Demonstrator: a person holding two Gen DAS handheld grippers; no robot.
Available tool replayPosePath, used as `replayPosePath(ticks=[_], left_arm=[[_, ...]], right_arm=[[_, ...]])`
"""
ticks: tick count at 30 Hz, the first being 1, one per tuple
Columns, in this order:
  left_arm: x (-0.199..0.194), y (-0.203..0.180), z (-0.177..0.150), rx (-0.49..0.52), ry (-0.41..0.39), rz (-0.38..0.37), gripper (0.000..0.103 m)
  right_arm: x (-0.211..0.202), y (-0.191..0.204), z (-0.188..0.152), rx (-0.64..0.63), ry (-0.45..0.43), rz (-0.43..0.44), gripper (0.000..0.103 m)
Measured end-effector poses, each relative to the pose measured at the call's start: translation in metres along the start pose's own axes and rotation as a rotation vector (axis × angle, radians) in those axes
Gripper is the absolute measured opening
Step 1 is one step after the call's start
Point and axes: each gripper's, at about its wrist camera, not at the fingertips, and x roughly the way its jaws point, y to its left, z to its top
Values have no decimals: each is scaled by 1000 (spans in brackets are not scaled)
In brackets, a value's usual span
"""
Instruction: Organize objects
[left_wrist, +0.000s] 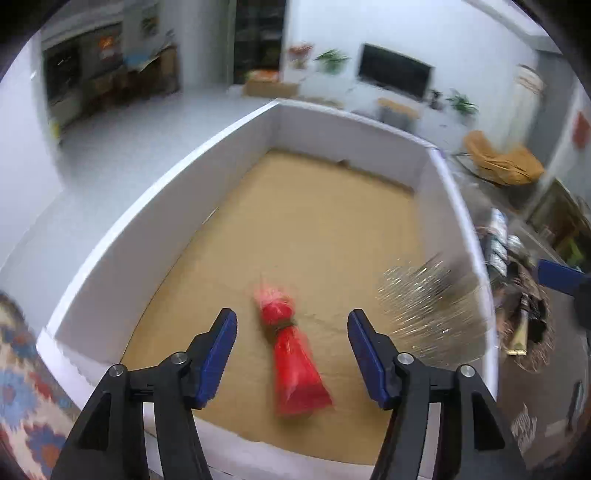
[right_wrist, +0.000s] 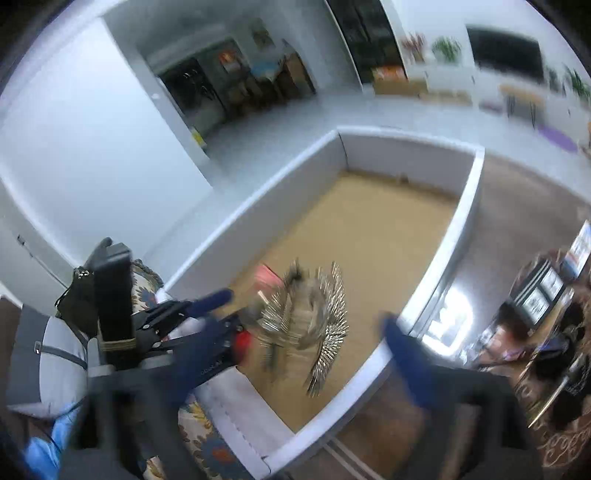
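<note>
Inside the white-walled box (left_wrist: 166, 206) with its tan floor, at about 6 o'clock in the left wrist view, a red cellophane-wrapped packet (left_wrist: 295, 354) tied at the waist lies flat, its wide end toward the camera. It sits between the 2 blue pads of the left gripper (left_wrist: 291, 325), which are spread apart and touch nothing. At 3 o'clock from the packet, against the box's right wall, is a blurred silvery bristly bundle (left_wrist: 428, 306). Seen from the right wrist, the same bundle (right_wrist: 314, 325) lies near the box's (right_wrist: 258, 206) near corner, with a sliver of the red packet (right_wrist: 267, 275) at its 10 o'clock. The right gripper (right_wrist: 295, 328), heavily smeared, has its 2 blue pads wide apart and nothing between them; the bundle is beyond them. Left of the box at 9 o'clock lies a patterned rug (left_wrist: 22, 373), and the left gripper (right_wrist: 199, 314) shows there too.
</note>
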Motion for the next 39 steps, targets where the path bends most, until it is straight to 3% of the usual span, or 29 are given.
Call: replayPosePath(ticks=[3, 6, 8, 11, 13, 16, 22, 25, 30, 31, 32, 39], left_arm=[[-14, -5, -9, -12, -51, -31, 62], [-37, -38, -15, 30, -103, -105, 64], [-57, -74, -27, 82, -129, -192, 69], [-93, -130, -55, 161, -155, -332, 86], [-117, -163, -78, 208, -162, -395, 103], [-113, -204, -115, 261, -130, -425, 103], [-7, -271, -143, 338, 8, -338, 103], [26, -288, -139, 377, -9, -303, 103], [58, -310, -129, 438, -15, -261, 103], [70, -313, -128, 442, 43, -242, 103], [71, -317, -127, 458, 27, -221, 103], [92, -335, -108, 489, 36, -232, 103]], right_arm=[[-26, -12, -13, -35, -87, -74, 101], [-56, -40, -40, -71, -162, -214, 103], [-74, -68, -69, -70, -174, -321, 103], [-97, -117, -122, -45, -155, -463, 103], [-104, -153, -162, -32, -99, -563, 103], [-111, -195, -211, -4, -18, -666, 103], [-121, -255, -239, 87, 2, -701, 103], [-120, -265, -236, 138, -20, -674, 103], [-113, -283, -223, 188, -15, -625, 103], [-113, -284, -223, 191, -16, -623, 103], [-112, -284, -222, 190, -16, -624, 103], [-113, -284, -221, 190, -16, -625, 103]])
